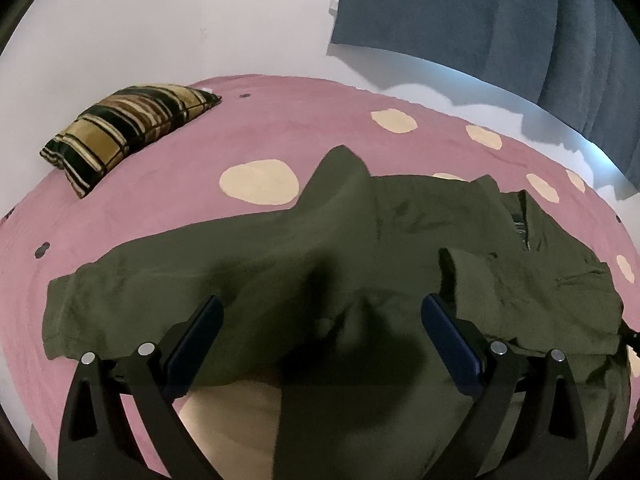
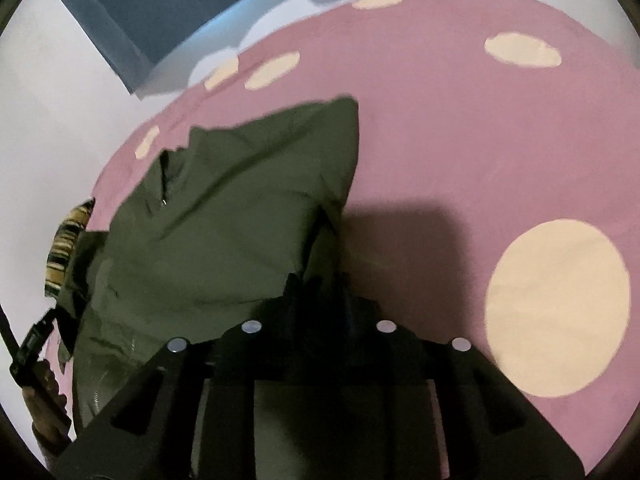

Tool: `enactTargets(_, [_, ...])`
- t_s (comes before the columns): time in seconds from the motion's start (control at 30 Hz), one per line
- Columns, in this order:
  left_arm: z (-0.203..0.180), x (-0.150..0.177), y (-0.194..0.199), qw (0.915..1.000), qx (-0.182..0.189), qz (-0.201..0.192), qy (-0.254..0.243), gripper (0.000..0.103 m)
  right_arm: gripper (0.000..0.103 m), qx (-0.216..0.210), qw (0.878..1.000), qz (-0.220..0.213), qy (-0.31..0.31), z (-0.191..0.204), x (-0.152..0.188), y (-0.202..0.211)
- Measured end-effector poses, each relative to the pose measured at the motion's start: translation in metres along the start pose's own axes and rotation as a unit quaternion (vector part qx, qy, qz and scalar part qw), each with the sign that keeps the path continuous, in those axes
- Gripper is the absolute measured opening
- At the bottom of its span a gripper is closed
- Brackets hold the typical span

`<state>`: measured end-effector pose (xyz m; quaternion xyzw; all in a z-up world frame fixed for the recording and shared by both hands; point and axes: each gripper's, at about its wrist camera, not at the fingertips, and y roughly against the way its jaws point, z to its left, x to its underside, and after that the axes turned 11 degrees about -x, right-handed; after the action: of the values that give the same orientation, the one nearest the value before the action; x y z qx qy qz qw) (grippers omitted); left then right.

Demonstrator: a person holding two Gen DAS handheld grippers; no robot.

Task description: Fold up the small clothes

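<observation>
An olive green garment point(image 1: 304, 248) with a zip lies spread and rumpled on a pink bedspread with cream spots point(image 1: 280, 128). My left gripper point(image 1: 320, 316) is open, its blue-padded fingers point(image 1: 200, 332) wide apart just above the near part of the garment. In the right wrist view the garment point(image 2: 224, 216) lies left of centre. My right gripper point(image 2: 318, 280) is shut on the garment's right edge, which bunches up between the fingers.
A striped black and gold pillow point(image 1: 128, 128) lies at the far left of the bed. Blue curtains point(image 1: 500, 20) hang on the white wall behind. The pink bedspread point(image 2: 460, 140) stretches to the right of the garment. The left gripper's body shows at the right wrist view's left edge point(image 2: 28, 344).
</observation>
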<state>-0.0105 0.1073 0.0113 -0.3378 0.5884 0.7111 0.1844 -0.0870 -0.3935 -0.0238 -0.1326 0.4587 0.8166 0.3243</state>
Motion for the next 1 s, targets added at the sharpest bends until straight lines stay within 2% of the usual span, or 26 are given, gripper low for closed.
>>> enactTargets(0.13, [0.013,0.002,-0.011,0.9991,0.008,0.042,-0.001,0.099,0.032,0.005,0.999,-0.026,0.022,0.015,0.002,0.014])
enactTargets(0.2, [0.019,0.005,-0.011,0.9987,0.012,0.049,-0.001,0.099,0.038,-0.003,0.999,-0.037,0.030,0.024,0.004,0.017])
enactTargets(0.3, [0.036,0.011,-0.007,0.9983,0.022,0.053,0.010,0.099,0.042,-0.011,0.998,-0.040,0.040,0.033,0.006,0.017])
enactTargets(0.4, [0.070,0.014,0.003,0.9978,0.028,0.039,0.047,0.098,0.044,-0.009,0.998,-0.036,0.050,0.038,0.009,0.013])
enactTargets(0.47, [0.097,0.016,0.008,0.9954,0.047,0.031,0.078,0.098,0.045,-0.010,0.998,-0.032,0.048,0.037,0.011,0.010])
enactTargets(0.57, [0.129,0.025,0.012,0.9867,0.093,0.029,0.130,0.098,0.045,-0.010,0.999,-0.029,0.043,0.037,0.014,0.006])
enactTargets(0.67, [0.154,0.037,0.007,0.9764,0.116,0.033,0.179,0.098,0.047,-0.011,0.999,-0.030,0.044,0.037,0.015,0.006])
enactTargets(0.77, [0.175,0.044,-0.009,0.9593,0.151,0.049,0.233,0.098,0.050,-0.012,0.999,-0.031,0.043,0.039,0.018,0.005])
enactTargets(0.9, [0.197,0.052,-0.027,0.9451,0.160,0.062,0.278,0.098,0.052,-0.012,0.998,-0.034,0.043,0.041,0.019,0.002])
enactTargets(1.0, [0.213,0.054,-0.038,0.9313,0.185,0.060,0.308,0.098,0.053,-0.012,0.999,-0.035,0.039,0.042,0.021,-0.001])
